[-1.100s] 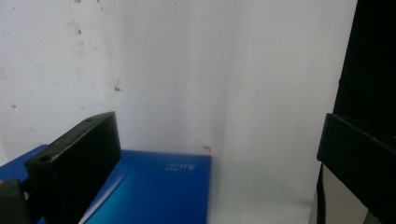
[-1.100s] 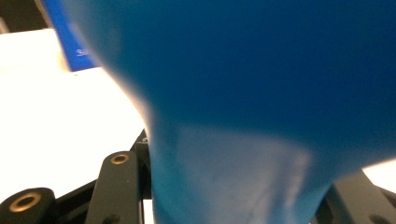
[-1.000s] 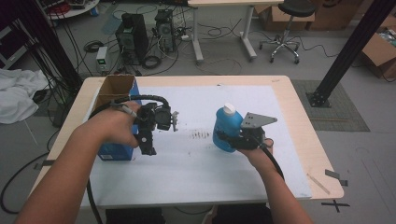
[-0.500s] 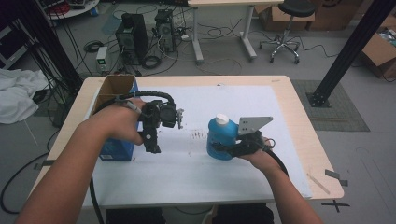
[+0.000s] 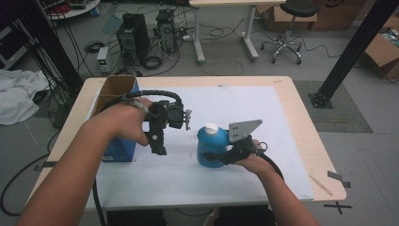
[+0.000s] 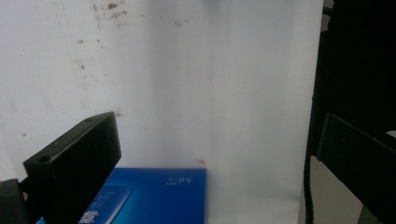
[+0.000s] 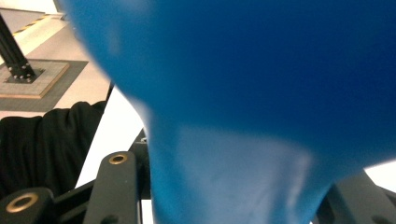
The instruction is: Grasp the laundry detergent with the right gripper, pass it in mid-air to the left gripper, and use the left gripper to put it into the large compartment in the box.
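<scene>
blue box (image 5: pixel 121 149) beside left gripper (image 5: pixel 158 145) — cardboard box (image 5: pixel 114 88) behind.

Even, soft overhead light; faint shadows on the surface (image 5: pixel 263 117). The close blue bottle (image 7: pixel 261 93) is blurred.

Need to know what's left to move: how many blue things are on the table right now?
2. A blue bottle with a white cap, held in the right gripper mid-table; a blue box at the left edge beside the left gripper.
</scene>
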Motion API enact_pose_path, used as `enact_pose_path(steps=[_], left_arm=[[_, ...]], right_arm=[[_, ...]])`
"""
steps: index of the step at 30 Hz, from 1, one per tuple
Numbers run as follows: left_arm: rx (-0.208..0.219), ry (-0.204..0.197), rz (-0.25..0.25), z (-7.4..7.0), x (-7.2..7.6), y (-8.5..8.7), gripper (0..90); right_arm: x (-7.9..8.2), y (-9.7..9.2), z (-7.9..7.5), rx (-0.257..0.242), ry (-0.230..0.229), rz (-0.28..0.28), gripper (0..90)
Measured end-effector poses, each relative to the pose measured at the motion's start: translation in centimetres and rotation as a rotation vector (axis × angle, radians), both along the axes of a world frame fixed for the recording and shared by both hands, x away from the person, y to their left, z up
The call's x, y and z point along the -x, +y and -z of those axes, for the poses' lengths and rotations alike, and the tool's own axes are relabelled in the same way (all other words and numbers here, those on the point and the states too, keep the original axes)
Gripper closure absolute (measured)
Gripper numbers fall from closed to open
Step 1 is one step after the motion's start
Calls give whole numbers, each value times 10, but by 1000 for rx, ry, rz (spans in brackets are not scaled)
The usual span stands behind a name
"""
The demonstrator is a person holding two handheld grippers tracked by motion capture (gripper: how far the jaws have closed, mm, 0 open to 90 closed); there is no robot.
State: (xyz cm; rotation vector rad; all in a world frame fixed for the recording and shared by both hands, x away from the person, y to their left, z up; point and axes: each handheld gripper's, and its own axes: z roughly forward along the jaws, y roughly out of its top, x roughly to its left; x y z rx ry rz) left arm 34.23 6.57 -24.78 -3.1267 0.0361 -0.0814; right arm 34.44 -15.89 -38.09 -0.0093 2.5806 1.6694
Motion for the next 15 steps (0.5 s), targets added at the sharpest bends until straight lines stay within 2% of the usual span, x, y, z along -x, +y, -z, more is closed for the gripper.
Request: enact_pose_path(steps=[5, 15], left_arm=[[-3, 6, 10, -3, 4, -6, 1], [-7, 19, 8, -6, 9, -10, 1]], right_arm=[[2, 21, 4, 28, -2, -40, 470], [4, 55, 9, 31, 4, -100, 469]])
